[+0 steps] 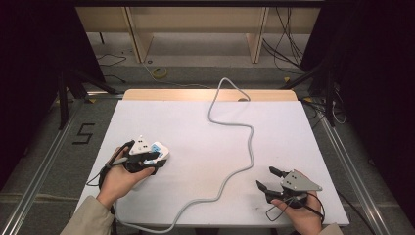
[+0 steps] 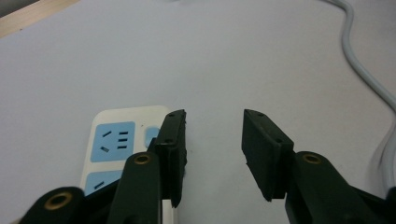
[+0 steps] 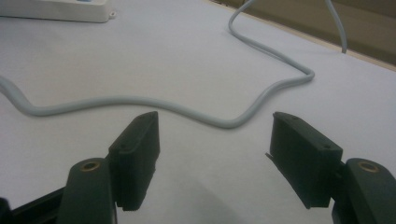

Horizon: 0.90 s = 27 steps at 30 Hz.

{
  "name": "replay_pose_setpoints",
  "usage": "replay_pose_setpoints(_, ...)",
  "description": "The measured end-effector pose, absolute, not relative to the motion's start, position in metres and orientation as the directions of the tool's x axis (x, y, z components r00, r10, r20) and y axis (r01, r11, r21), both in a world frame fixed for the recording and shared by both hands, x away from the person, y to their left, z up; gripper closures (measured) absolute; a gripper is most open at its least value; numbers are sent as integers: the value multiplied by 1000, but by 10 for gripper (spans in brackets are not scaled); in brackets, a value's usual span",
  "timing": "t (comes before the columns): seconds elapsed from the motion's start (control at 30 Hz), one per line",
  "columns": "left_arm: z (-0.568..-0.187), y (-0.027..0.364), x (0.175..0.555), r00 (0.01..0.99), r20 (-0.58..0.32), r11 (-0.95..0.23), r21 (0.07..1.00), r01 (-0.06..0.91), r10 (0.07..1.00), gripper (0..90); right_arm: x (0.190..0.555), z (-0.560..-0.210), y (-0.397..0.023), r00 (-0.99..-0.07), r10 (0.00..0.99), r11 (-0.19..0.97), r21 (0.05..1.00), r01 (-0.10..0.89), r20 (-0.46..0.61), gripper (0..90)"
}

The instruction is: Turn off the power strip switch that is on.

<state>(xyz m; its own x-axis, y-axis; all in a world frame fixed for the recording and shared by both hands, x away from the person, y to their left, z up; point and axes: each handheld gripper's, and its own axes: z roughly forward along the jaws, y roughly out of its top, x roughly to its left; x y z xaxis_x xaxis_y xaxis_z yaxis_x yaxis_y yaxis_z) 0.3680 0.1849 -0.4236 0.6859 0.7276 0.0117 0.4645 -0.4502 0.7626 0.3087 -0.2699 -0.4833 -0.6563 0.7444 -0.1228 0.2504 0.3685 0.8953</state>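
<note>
A white power strip [image 1: 161, 148] with blue socket faces lies at the table's left. Its grey cable [image 1: 250, 147] snakes across the middle of the table toward the far edge. My left gripper [image 1: 157, 160] sits right over the strip's near end. In the left gripper view the left gripper [image 2: 215, 149] is open with bare table between the jaws, and the power strip [image 2: 116, 140] lies just outside its left jaw. At the near right my right gripper [image 1: 265, 177] rests open and holds nothing. From the right gripper [image 3: 215, 154], the cable [image 3: 140, 100] curves past ahead and the power strip [image 3: 60, 11] is far off.
A white sheet [image 1: 195, 122] covers the table, with a wooden strip [image 1: 186, 94] along the far edge. The cable [image 2: 364, 70] runs past on the right in the left gripper view. Metal rails, loose wires and a taped "5" [image 1: 84, 133] are on the floor around the table.
</note>
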Motion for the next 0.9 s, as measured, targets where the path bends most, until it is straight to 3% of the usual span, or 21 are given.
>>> replay_pose_setpoints(0.23, -428, 173, 366, 723, 46, -463, 796, 390, 690, 438, 308, -483, -270, -659, 742, 368, 896, 249, -122, 339)
replay_pose_setpoints(0.43, -429, 166, 363, 731, 13, -417, 828, 375, 683, 360, 308, -483, -270, -661, 740, 366, 897, 247, -121, 338)
replay_pose_setpoints(0.9, -442, 158, 353, 718, 19, -338, 891, 304, 696, 300, 308, -483, -270, -664, 738, 364, 898, 247, -116, 333)
